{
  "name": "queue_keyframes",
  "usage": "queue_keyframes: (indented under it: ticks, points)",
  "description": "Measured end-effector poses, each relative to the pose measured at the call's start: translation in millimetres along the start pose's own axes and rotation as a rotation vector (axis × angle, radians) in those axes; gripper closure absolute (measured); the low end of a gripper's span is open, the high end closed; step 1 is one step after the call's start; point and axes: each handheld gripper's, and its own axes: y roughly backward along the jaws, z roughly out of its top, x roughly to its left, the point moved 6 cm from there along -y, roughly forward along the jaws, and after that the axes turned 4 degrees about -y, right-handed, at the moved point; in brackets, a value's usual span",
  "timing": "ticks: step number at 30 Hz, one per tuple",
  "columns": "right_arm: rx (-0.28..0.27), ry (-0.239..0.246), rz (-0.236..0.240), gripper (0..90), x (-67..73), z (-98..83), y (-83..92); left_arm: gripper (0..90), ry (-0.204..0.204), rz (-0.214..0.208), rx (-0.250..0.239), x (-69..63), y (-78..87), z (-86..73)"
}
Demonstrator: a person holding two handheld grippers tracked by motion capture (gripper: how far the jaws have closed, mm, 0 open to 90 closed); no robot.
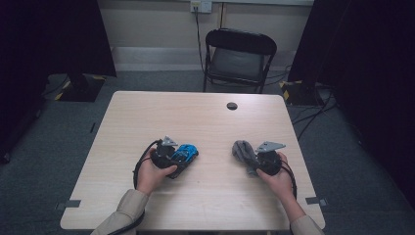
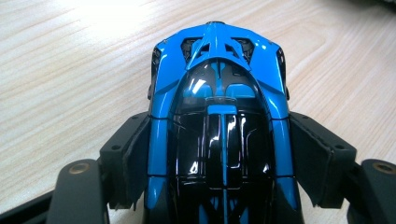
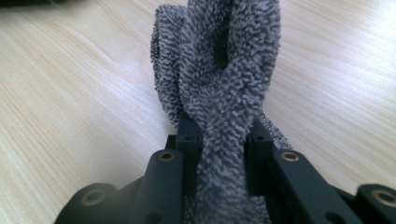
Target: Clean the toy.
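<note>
A blue and black toy car [image 1: 185,153] lies low over the wooden table [image 1: 195,117], left of the middle. My left gripper [image 1: 177,157] is shut on it. In the left gripper view the two black jaws press on the sides of the toy car [image 2: 219,116], whose nose points away from the camera. A grey terry cloth [image 1: 243,152] is bunched at the right, and my right gripper [image 1: 250,157] is shut on it. The right gripper view has the cloth [image 3: 224,79] pinched between the jaws, a thick fold rising ahead of them.
A black folding chair [image 1: 238,58] stands behind the table's far edge. A round cable hole [image 1: 232,105] sits near that edge. Dark curtains hang at both sides, with cables on the floor at the right.
</note>
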Motion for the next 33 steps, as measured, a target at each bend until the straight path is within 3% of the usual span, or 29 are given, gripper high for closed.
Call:
queue_keyframes:
  ticks: [15, 27, 33]
  points:
    - [-0.003, -0.010, -0.006, 66.1, 0.2, -1.6, -1.4, 27.2, -0.050, 0.024, 0.029, -3.3, -3.5, -1.0]
    - [-0.022, -0.039, -0.031, 45.7, -3.8, -3.1, 1.2, 26.7, -0.078, 0.028, 0.059, -4.5, -5.7, 0.3]
    - [-0.032, -0.042, -0.038, 37.6, -4.4, -1.6, 3.7, 25.0, -0.032, 0.011, 0.048, -4.8, -6.3, 3.6]
